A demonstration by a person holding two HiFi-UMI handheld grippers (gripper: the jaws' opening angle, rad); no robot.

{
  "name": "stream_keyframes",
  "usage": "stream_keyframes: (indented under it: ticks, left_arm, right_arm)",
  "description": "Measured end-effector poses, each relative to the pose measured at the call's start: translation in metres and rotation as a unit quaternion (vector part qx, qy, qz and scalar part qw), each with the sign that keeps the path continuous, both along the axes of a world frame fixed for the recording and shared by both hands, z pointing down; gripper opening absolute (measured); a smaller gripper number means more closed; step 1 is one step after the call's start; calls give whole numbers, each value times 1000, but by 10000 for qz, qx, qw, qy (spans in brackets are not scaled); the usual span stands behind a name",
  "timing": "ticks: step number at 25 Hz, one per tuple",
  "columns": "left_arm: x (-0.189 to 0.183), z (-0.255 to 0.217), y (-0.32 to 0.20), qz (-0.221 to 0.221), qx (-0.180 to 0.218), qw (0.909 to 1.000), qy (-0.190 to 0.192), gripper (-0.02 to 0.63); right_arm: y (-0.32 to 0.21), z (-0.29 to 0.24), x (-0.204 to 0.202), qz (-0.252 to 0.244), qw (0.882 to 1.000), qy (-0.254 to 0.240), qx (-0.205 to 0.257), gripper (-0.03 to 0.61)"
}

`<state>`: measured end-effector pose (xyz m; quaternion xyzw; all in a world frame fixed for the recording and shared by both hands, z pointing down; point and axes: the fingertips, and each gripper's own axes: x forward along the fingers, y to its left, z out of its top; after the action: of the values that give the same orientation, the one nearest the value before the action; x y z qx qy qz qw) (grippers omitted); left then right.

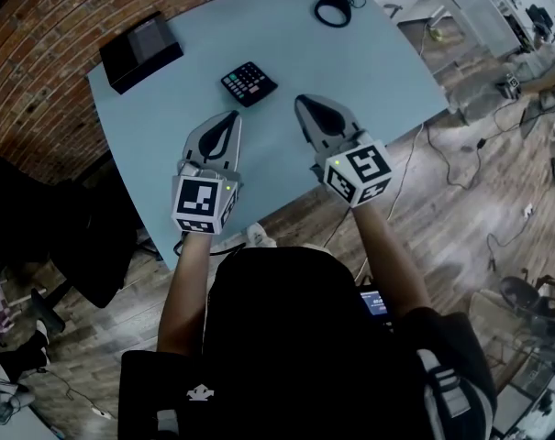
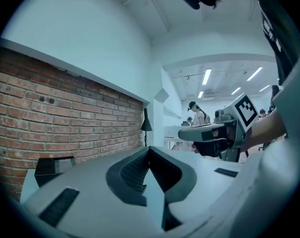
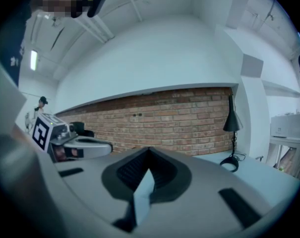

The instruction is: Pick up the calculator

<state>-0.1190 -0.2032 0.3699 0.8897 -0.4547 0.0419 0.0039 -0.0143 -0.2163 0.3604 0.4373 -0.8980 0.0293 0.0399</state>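
Head view: small black rectangular calculator [image 1: 249, 83] lies on the pale blue table [image 1: 369, 62], just ahead of and between the left gripper [image 1: 229, 117] and right gripper [image 1: 305, 104]. Both grippers' jaws are pressed together, empty and clear of it.

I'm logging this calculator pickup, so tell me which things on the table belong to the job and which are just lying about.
For the job: calculator; left gripper and right gripper, both shut and empty, short of it.
Just lying about: black box; desk lamp.
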Motion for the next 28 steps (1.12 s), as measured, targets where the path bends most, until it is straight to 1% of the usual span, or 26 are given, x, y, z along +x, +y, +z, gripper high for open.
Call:
stream_keyframes:
  ticks: [10, 19, 28]
  left_arm:
    - [-17, 12, 1, 48, -113, 9999, 84, 5]
    - [-11, 16, -7, 65, -153, 9998, 104, 5]
    - [2, 29, -27, -156, -323, 9993, -46, 5]
  right_arm:
    - [-1, 5, -13, 87, 9999, 99, -44, 5]
    - [-10, 7, -6, 86, 9998, 161, -74, 5]
    - [-36, 21, 8, -153, 9993, 223, -242, 5]
